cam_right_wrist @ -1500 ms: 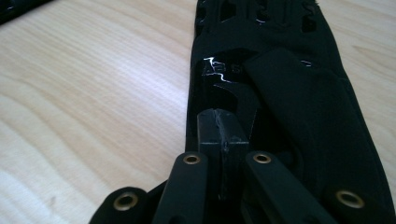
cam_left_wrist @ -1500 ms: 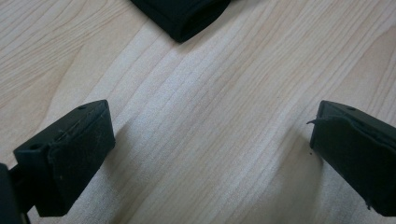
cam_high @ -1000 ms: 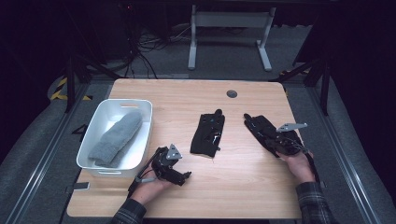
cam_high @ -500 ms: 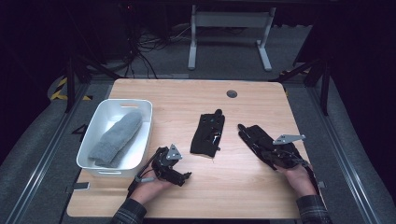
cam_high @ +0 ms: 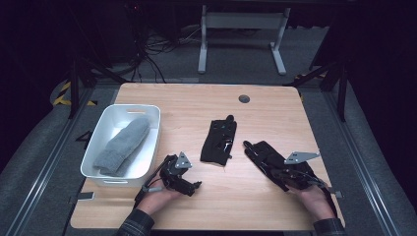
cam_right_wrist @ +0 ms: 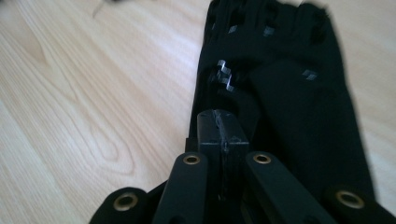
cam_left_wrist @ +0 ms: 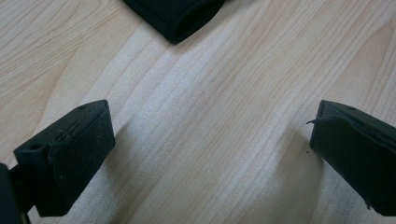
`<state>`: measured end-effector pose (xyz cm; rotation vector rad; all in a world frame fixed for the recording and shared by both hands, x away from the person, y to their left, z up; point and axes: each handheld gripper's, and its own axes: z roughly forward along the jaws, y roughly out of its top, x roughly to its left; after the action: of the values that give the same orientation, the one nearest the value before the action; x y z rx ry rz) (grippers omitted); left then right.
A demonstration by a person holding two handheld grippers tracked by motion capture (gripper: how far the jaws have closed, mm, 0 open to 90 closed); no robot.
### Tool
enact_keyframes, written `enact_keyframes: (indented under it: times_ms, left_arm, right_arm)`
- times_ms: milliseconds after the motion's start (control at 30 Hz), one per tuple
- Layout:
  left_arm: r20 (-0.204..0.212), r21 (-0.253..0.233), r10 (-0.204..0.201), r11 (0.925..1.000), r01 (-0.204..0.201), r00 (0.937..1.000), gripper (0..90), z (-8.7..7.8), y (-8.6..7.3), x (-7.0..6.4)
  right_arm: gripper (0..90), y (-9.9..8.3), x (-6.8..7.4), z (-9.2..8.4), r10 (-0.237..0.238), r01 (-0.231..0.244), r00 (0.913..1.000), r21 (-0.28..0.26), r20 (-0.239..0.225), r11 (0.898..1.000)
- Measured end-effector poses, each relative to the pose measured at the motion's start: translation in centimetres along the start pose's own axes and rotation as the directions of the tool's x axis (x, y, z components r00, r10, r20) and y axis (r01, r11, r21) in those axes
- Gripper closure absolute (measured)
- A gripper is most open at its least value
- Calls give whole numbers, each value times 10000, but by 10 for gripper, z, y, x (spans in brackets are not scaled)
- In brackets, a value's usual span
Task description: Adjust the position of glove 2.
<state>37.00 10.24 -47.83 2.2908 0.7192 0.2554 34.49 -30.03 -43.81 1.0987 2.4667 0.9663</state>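
Gloves are what we have on the counter [cam_high: 196, 103]: one black glove [cam_high: 219, 141] lies flat near the middle, and a second black glove [cam_high: 268, 156] sits to its right, just apart from it. Our right tool [cam_high: 275, 164] has its jaws pressed together on that second glove; in the right gripper view the closed jaws pinch the dark fabric [cam_right_wrist: 280, 102], which spreads forward over the wood. Our left tool [cam_high: 189, 184] rests low on the counter near the front edge, jaws spread wide with bare wood between them, holding nothing. In the left gripper view the cuff of the middle glove [cam_left_wrist: 173, 14] shows ahead. Beside our left tool stands a white bin [cam_high: 147, 162] with a grey sock [cam_high: 120, 145] lying inside it.
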Motion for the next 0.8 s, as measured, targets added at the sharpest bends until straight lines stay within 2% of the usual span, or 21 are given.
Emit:
enact_keyframes:
  times_ms: [100, 167, 233, 300, 400, 567, 800]
  left_arm:
    - [16, 3, -7, 10000, 7, 10000, 2, 0, 0, 0]
    - [20, 3, -4, 10000, 3, 10000, 3, 0, 0, 0]
    - [12, -2, 6, 10000, -6, 10000, 2, 0, 0, 0]
    - [11, 14, 29, 10000, -29, 10000, 3, 0, 0, 0]
    - [19, -5, -1, 10000, 1, 10000, 2, 0, 0, 0]
    - [19, 7, 24, 10000, -24, 10000, 3, 0, 0, 0]
    - [25, 12, 28, 10000, -28, 10000, 3, 0, 0, 0]
  right_arm:
    - [900, 5, -10, -10, 81, -66, 9993, -417, 353, 9991]
    - [900, 5, -23, -14, 178, -149, 9976, -435, 668, 9989]
    - [900, 2, -37, -15, 470, -439, 9962, -420, 740, 9982]
    - [900, -1, -47, -12, 582, -566, 9952, -225, 783, 9981]
    - [900, -7, -54, -5, 610, -621, 9958, 140, 683, 9980]
    - [900, -11, -49, -2, 451, -479, 9970, 429, 621, 9979]
    - [900, -12, -20, -1, -158, 149, 9998, 712, 117, 9974]
